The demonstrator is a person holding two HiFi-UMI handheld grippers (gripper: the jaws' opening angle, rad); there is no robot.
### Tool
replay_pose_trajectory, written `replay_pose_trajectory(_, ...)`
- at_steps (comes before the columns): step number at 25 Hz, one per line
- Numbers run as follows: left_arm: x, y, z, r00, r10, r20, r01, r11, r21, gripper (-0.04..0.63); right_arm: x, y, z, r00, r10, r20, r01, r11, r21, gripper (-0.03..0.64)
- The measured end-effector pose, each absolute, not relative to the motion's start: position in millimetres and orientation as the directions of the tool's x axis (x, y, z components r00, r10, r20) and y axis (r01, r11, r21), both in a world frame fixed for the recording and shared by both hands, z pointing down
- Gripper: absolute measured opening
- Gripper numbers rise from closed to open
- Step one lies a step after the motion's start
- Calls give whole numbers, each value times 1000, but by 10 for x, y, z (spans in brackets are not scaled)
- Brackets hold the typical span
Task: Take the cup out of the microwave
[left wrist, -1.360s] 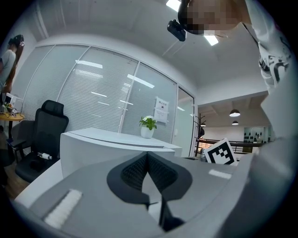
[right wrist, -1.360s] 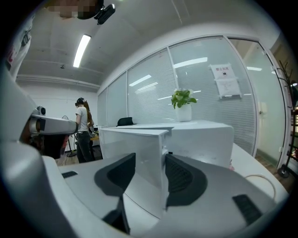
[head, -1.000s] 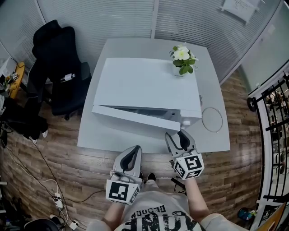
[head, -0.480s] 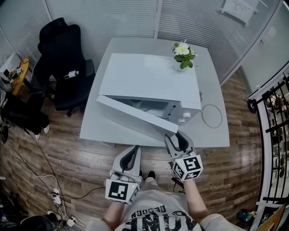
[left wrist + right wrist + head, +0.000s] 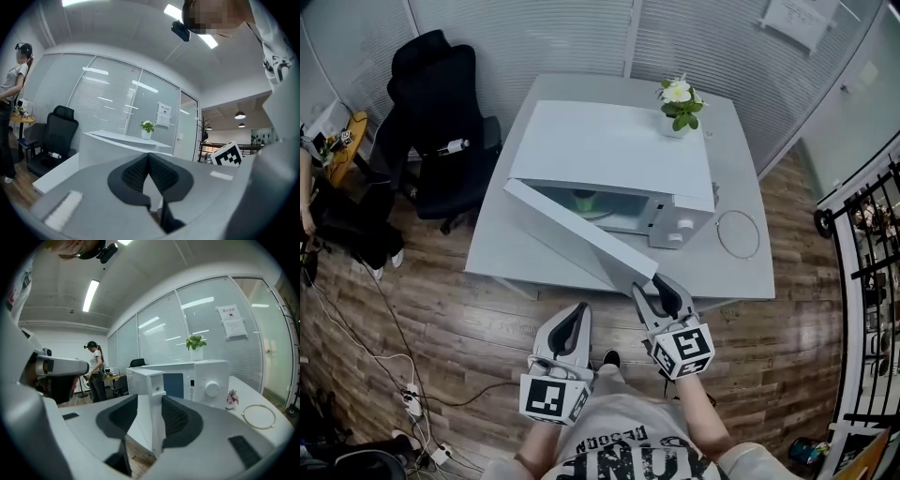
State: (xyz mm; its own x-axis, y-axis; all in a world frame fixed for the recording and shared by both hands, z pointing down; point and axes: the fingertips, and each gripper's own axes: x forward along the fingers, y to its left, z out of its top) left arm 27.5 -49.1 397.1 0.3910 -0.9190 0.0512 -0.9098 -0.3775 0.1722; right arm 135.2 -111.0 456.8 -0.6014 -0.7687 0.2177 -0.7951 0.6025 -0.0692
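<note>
The white microwave (image 5: 619,155) stands on a white table (image 5: 741,272). Its door (image 5: 572,236) hangs partly open, swung out toward me. Inside the lit cavity a pale green cup (image 5: 586,200) shows on the turntable. My right gripper (image 5: 654,287) is shut on the door's free edge (image 5: 153,386), which stands pinched between its pads in the right gripper view. My left gripper (image 5: 573,317) hangs low in front of my body, short of the table, shut with nothing in it (image 5: 149,157).
A potted plant (image 5: 678,106) sits on the microwave's top at the back right. A thin ring (image 5: 739,234) and a small flower ornament (image 5: 231,399) lie right of the microwave. A black office chair (image 5: 441,112) stands left of the table, and a person (image 5: 96,372) beyond it.
The microwave door has swung further open with my right gripper pulling its edge back toward me. The cavity and green cup have come into sight. The left gripper has stayed put.
</note>
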Motion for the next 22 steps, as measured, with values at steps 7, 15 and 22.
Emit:
replay_pose_trajectory(7,172,-340,3866,418,-908,40,-897,-405,180,9,1228,-892,4563,-572,-788,228,-818,568,-89,169)
replay_pose_trajectory(15,-31,-102,3900,441,-896,47,-885,-426,190,9,1011,-569,4581,-561,-798,221,-827,555,-94,155)
replay_pose_trajectory(22,-147,27,3932,447,-893,49,-881,-430,196,9,850,-375,4591,-572,-788,226,-818,569,-84,143)
